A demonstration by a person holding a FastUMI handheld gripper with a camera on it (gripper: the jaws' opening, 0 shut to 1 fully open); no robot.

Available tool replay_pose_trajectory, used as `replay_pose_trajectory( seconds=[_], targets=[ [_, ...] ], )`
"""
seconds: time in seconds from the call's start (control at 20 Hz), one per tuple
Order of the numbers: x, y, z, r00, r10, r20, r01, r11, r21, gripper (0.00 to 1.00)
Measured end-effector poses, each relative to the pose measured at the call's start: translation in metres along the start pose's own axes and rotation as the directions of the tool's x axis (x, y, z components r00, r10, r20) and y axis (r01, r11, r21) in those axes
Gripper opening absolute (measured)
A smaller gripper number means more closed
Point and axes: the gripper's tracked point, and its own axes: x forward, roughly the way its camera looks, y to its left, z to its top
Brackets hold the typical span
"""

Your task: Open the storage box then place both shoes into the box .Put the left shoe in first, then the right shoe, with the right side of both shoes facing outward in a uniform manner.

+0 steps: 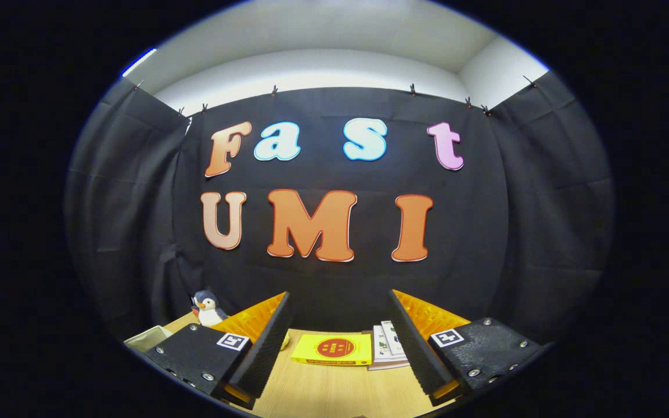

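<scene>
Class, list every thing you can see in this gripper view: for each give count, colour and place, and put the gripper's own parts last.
Table: one, light wood, under the fingers.
Flat yellow packet: one, yellow with a red round mark, on the table beyond the fingers, between them.
Booklets: a small stack, white with pictures, right beside the packet.
Toy penguin: one, dark and white, beyond the left finger.
Pale box: one corner, whitish, left of the penguin.
Black cloth wall: behind the table.
Gripper: one, fingers spread wide apart, holding nothing.
</scene>
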Motion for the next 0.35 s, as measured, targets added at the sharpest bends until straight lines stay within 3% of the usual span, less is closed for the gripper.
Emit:
replay_pose_trajectory(
  seconds=[0.35],
  targets=[
    [0.007, -0.009, 0.037, 0.992, -0.013, 0.125, 0.011, 1.000, 0.012, 0.97]
  ],
)
